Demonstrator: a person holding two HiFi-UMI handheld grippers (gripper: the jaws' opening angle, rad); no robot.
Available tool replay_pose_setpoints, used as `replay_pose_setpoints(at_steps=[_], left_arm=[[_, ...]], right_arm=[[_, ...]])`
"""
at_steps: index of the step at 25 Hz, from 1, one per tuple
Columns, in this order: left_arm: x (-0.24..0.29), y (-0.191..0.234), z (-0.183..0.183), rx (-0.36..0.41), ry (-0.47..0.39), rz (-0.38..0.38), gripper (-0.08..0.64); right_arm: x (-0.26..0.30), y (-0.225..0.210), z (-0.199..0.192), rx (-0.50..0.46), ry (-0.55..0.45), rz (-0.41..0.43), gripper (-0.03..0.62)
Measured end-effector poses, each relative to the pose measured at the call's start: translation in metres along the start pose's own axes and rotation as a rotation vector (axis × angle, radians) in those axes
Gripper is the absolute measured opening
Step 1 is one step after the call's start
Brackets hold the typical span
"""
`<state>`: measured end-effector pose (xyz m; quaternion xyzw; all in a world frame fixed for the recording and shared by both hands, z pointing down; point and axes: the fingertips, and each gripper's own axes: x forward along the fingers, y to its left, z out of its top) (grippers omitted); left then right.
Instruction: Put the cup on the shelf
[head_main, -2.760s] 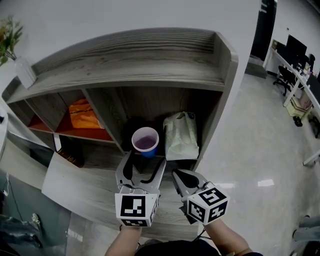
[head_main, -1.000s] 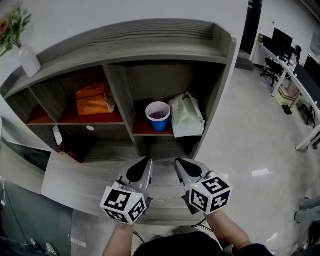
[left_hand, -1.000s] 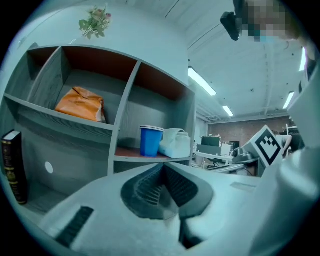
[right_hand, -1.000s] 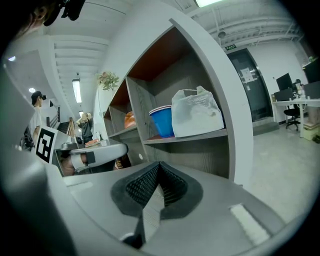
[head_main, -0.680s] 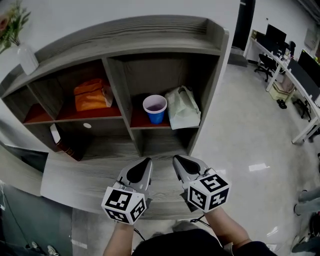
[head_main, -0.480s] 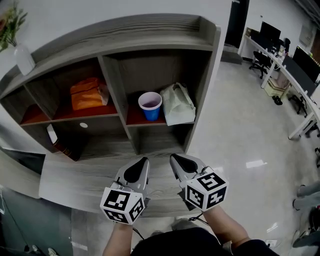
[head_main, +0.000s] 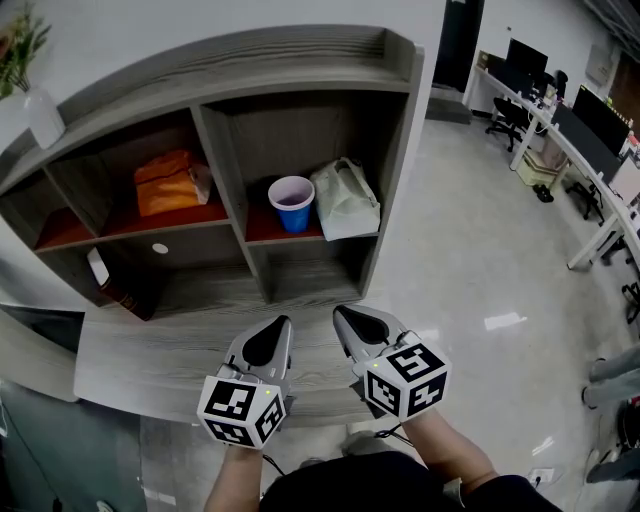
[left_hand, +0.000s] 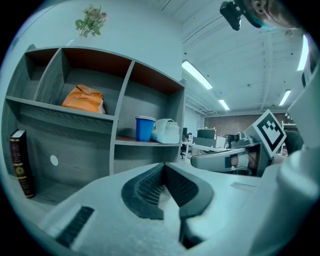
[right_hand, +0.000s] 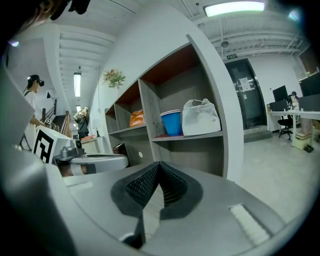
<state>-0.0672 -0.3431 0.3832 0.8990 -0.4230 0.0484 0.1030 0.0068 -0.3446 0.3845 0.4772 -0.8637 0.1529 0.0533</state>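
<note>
The blue cup (head_main: 291, 203) stands upright on the red board of the grey shelf unit (head_main: 250, 70), in the right-hand upper compartment beside a white bag (head_main: 345, 200). Both grippers hang well in front of the shelf, apart from the cup. My left gripper (head_main: 278, 326) is shut with nothing between its pads. Beside it, my right gripper (head_main: 341, 314) is shut and empty too. The left gripper view has the cup (left_hand: 145, 128) far ahead above the closed left gripper (left_hand: 163, 167). In the right gripper view the cup (right_hand: 172, 122) stands beyond the closed right gripper (right_hand: 159, 165).
An orange bag (head_main: 170, 182) lies in the left compartment and a dark book (head_main: 105, 285) leans below it. A vase with flowers (head_main: 30, 95) stands on the shelf top at the left. Desks and chairs (head_main: 560, 120) line the glossy floor at the right. People (right_hand: 35, 100) stand far off.
Earlier the left gripper stood open around the cup at the shelf. It has since drawn back and shut empty, and the cup stays on the shelf. The view has backed away from the shelf.
</note>
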Motion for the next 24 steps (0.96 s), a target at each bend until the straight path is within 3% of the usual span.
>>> replay_pose_setpoints(at_steps=[24], left_arm=[[-0.011, -0.001, -0.003, 0.011, 0.006, 0.036, -0.005]], right_arm=[[-0.002, 0.006, 0.003, -0.001, -0.012, 0.026, -0.005]])
